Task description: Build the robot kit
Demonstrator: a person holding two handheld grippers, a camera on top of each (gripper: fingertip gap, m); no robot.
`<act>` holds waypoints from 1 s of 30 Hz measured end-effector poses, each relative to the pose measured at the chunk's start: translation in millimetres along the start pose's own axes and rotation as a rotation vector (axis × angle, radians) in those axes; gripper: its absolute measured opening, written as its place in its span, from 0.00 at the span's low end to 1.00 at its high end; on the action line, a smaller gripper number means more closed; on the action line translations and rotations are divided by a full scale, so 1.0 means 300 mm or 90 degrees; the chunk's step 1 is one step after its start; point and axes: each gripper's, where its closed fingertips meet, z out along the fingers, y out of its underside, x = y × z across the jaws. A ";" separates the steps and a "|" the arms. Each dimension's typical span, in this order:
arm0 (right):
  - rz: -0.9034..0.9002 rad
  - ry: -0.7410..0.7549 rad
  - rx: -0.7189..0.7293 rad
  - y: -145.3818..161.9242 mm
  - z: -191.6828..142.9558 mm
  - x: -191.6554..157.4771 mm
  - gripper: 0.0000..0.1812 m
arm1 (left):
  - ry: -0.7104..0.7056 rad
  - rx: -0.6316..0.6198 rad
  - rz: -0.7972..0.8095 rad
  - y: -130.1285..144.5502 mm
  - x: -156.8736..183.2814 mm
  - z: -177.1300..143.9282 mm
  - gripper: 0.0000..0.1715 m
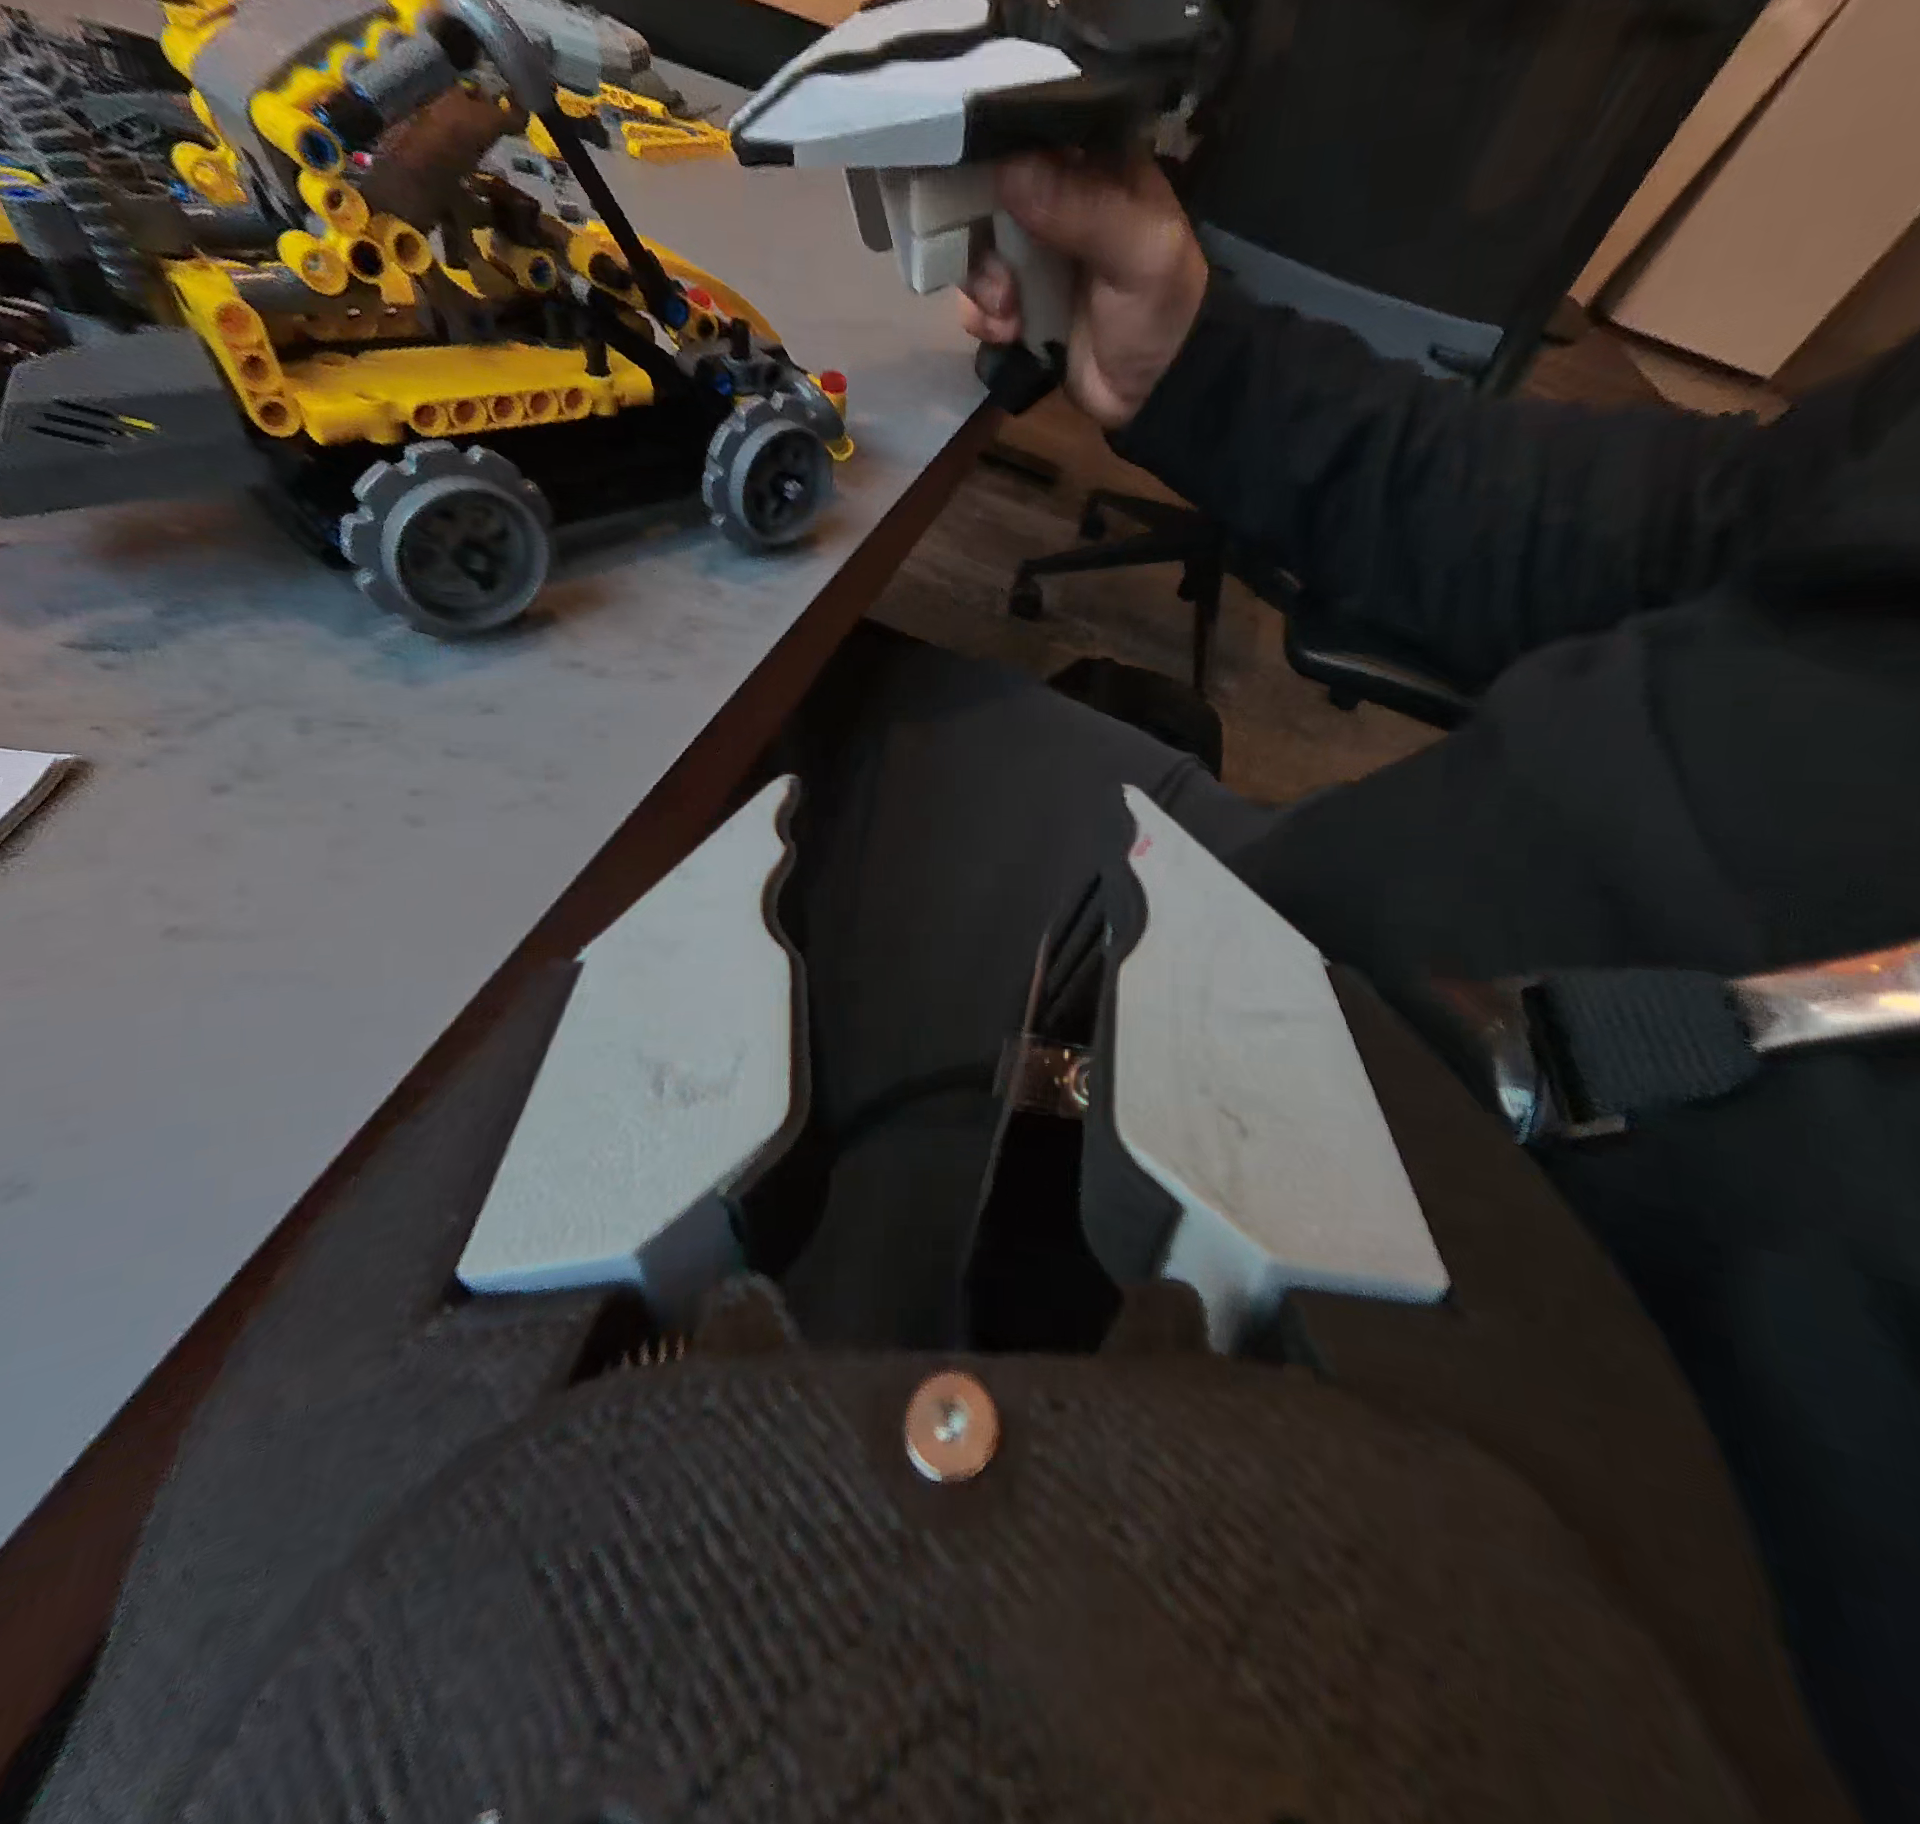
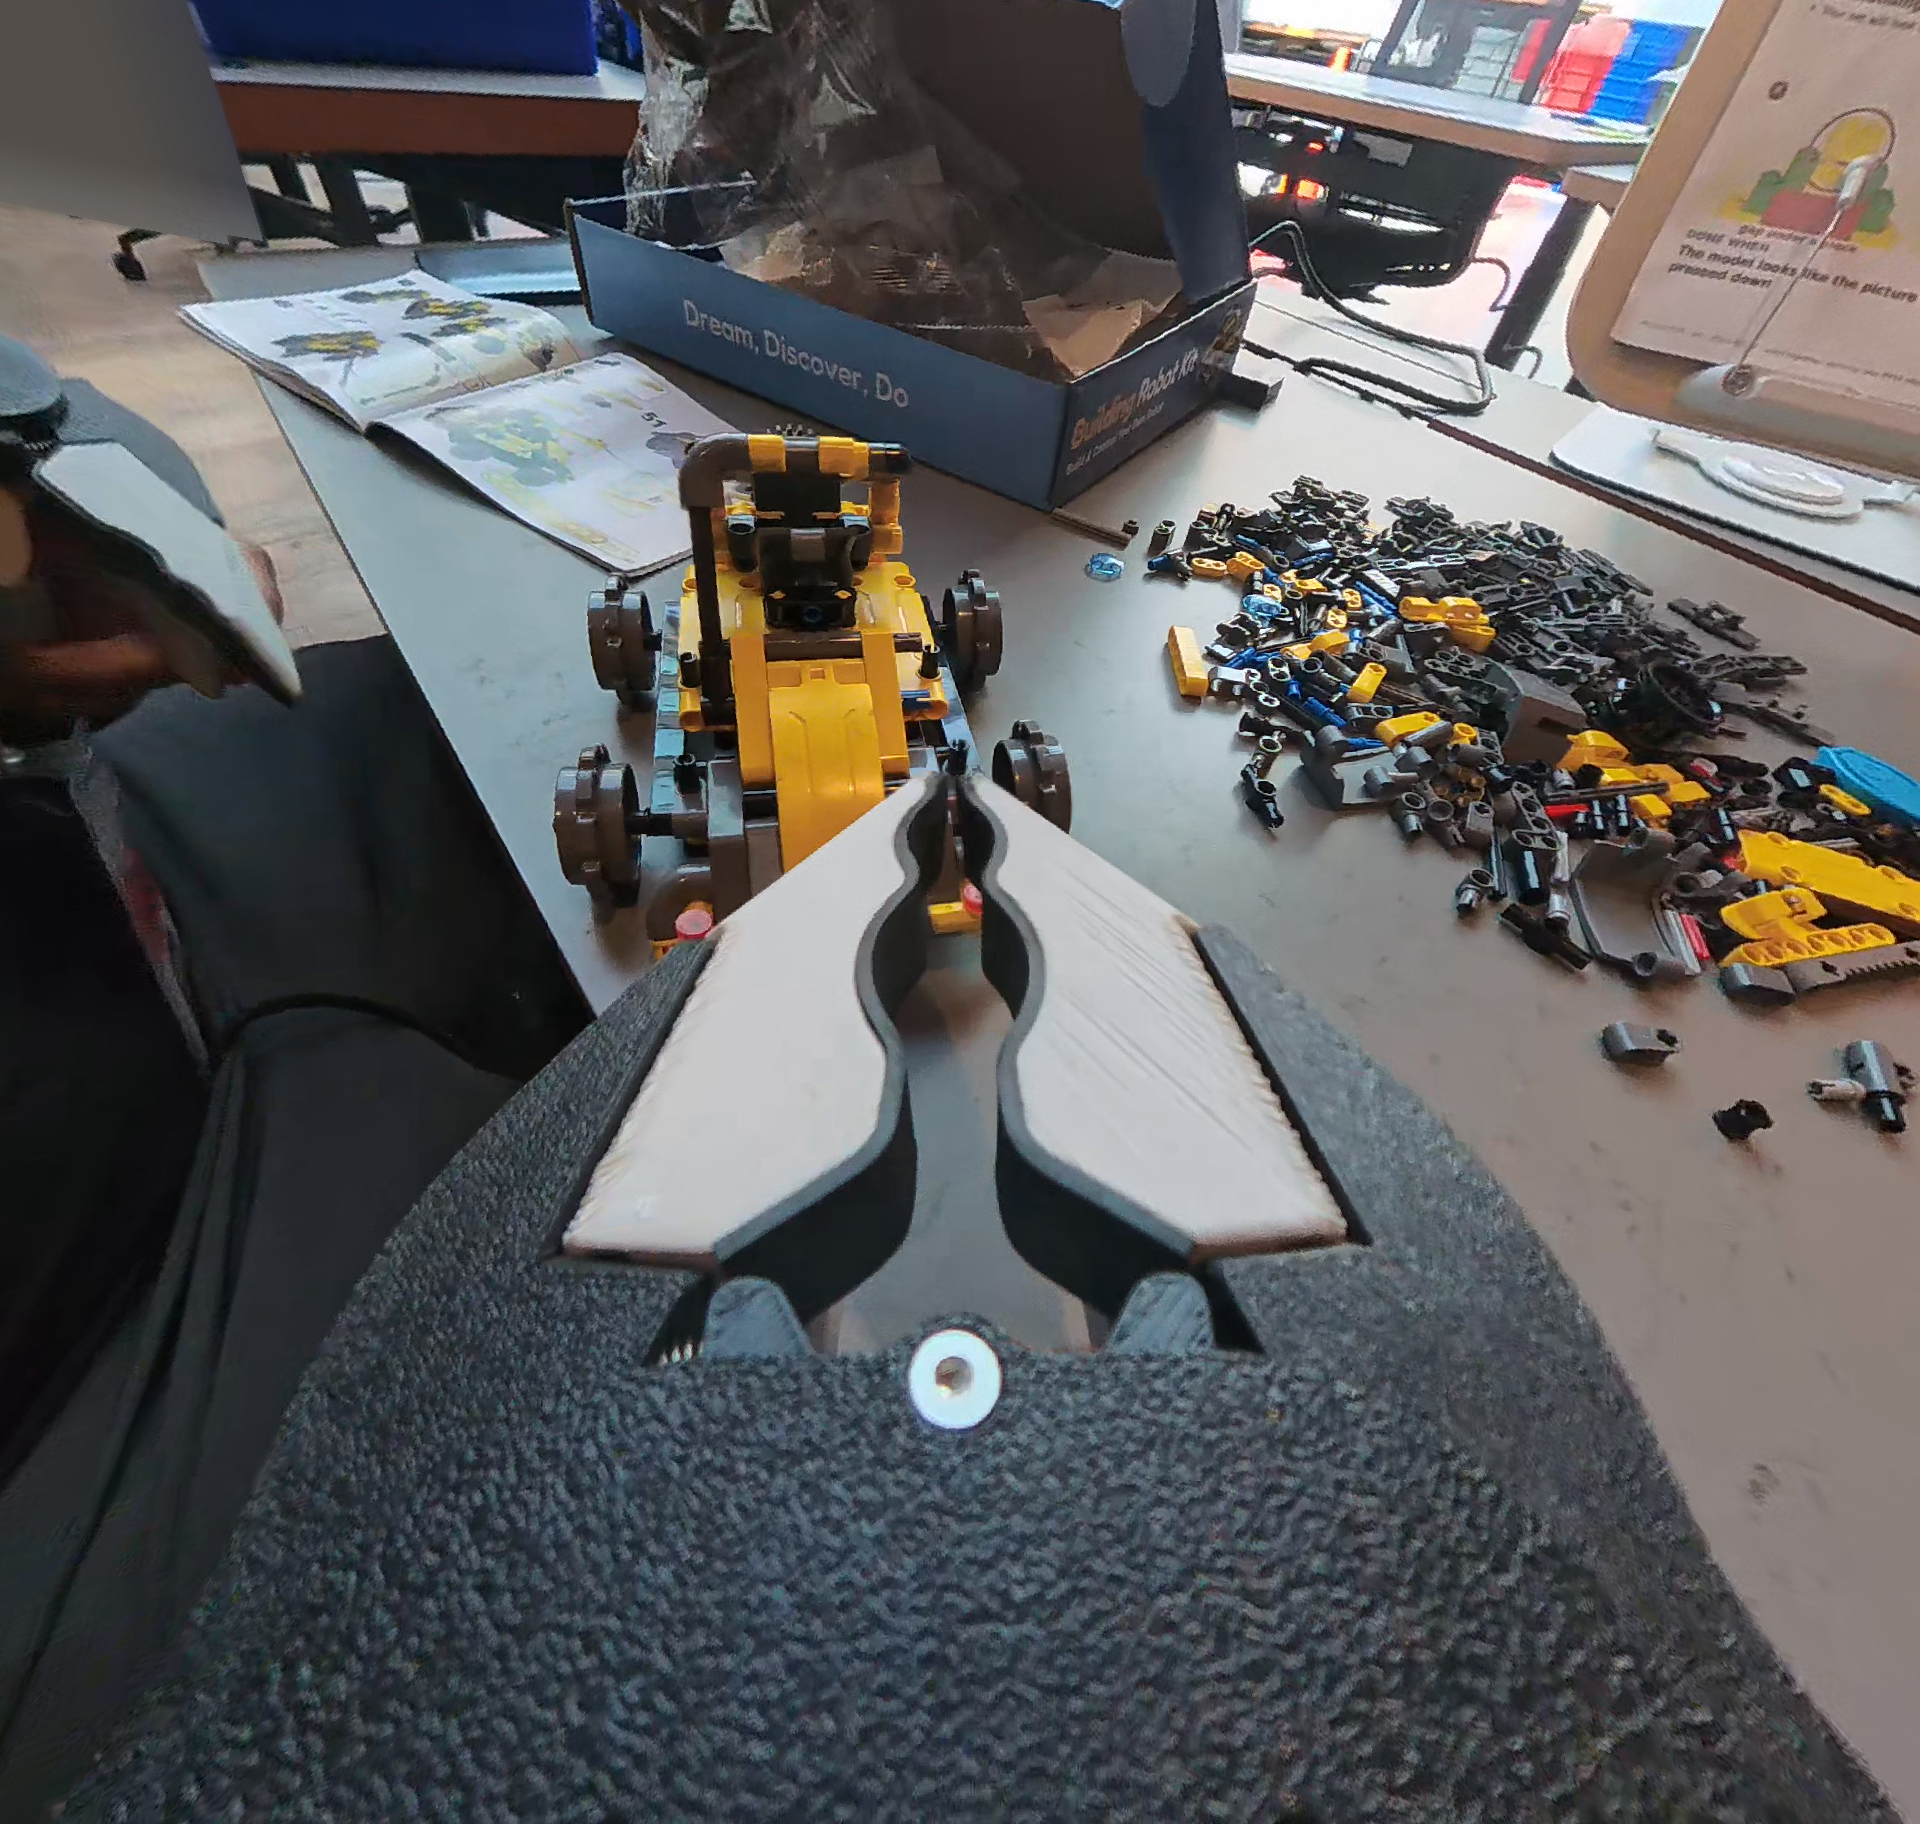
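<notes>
Nearest to us, our left gripper hangs off the table's edge over a dark lap, its two fingers spread wide with nothing between them. To its left runs the grey table, and up ahead on it stands the yellow toy car, well apart from these fingers. Beyond the table edge, ahead and to the right, a hand in a black sleeve grips the handle of our right gripper, whose tips point toward the car.

From our right gripper itself we see the fingers pressed together at the tips; whether a small black peg of the toy car is pinched there we cannot tell. The car sits straight ahead, its front end just under the tips. To the right lies a heap of loose pieces, black, grey, yellow and blue, with a few strays nearer us. Farther ahead and left an open booklet lies flat, and beyond the car stands an open blue box holding a crumpled clear bag. Far right, a propped sheet leans on a stand.
</notes>
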 end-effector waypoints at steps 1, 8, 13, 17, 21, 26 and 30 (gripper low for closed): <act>0.005 0.002 0.000 0.000 0.000 0.004 0.00 | -0.010 -0.005 0.004 0.005 -0.009 0.003 0.31; 0.033 0.046 0.015 -0.009 -0.008 0.047 0.00 | -0.049 -0.005 0.029 0.004 -0.064 -0.040 0.26; 0.068 0.059 0.009 -0.003 -0.005 0.074 0.04 | -0.078 0.020 0.015 -0.026 -0.092 -0.067 0.23; 0.117 0.039 0.007 -0.001 -0.003 0.088 0.04 | -0.083 0.015 0.016 -0.020 -0.099 -0.080 0.23; 0.136 0.032 0.011 -0.002 -0.004 0.094 0.05 | -0.085 0.031 0.007 -0.035 -0.099 -0.087 0.22; 0.130 0.027 0.007 0.000 -0.001 0.088 0.03 | -0.098 0.047 -0.016 -0.041 -0.120 -0.094 0.21; 0.135 0.002 0.012 -0.004 -0.003 0.076 0.03 | -0.095 0.043 -0.029 -0.037 -0.127 -0.091 0.20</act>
